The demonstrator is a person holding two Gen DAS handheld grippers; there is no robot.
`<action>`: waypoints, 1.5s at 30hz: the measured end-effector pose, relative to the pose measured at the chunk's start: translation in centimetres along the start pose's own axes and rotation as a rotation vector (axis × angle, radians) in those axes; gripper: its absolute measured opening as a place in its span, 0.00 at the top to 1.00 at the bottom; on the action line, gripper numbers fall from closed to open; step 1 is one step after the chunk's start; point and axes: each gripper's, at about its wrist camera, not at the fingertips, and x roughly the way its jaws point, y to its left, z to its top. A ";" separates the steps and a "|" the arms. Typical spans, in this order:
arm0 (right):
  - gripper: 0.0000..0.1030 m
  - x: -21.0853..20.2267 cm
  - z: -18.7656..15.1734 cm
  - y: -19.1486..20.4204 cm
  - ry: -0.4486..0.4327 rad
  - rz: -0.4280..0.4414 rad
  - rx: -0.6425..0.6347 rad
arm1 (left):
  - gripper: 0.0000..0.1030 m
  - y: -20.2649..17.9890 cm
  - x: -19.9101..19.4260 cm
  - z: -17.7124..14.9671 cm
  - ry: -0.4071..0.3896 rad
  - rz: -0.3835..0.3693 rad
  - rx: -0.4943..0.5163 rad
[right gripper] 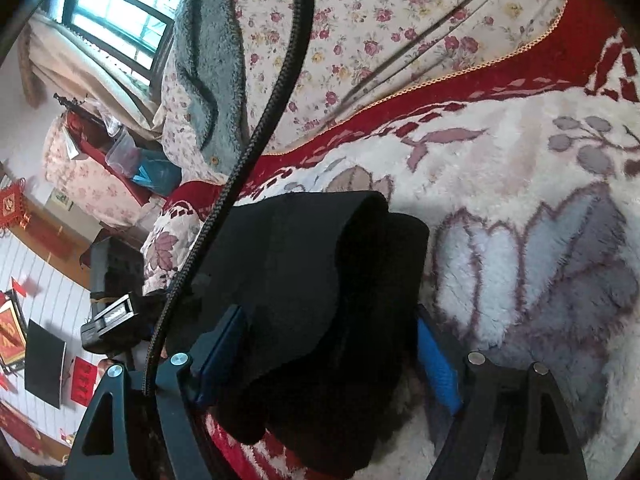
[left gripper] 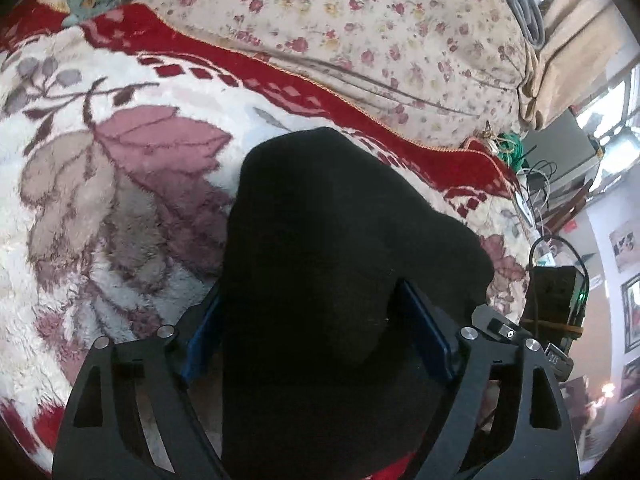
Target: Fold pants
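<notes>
While both grippers stand wide open, black pants (left gripper: 320,240) lie bunched on a plush leaf-pattern blanket (left gripper: 100,200), cloth between the blue pads of L gripper (left gripper: 316,344) & R gripper (right gripper: 328,356), neither squeezing; floral sheet (left gripper: 360,32) behind.
</notes>
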 end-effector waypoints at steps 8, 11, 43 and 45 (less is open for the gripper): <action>0.42 -0.2 -0.3 1.3 -0.029 -0.010 -0.090 | 0.54 -2.6 -1.1 -1.5 -0.085 0.103 0.149; 0.48 -0.7 0.0 2.2 -0.039 -0.010 -0.114 | 0.62 -2.9 -2.3 -1.7 -0.111 0.102 0.156; 0.51 19.0 3.1 16.7 0.182 0.098 -0.313 | 0.61 13.6 -14.9 -1.1 -0.324 0.362 -0.093; 0.49 19.4 3.2 16.1 0.182 0.099 -0.293 | 0.57 13.8 -14.9 -1.4 -0.331 0.352 -0.086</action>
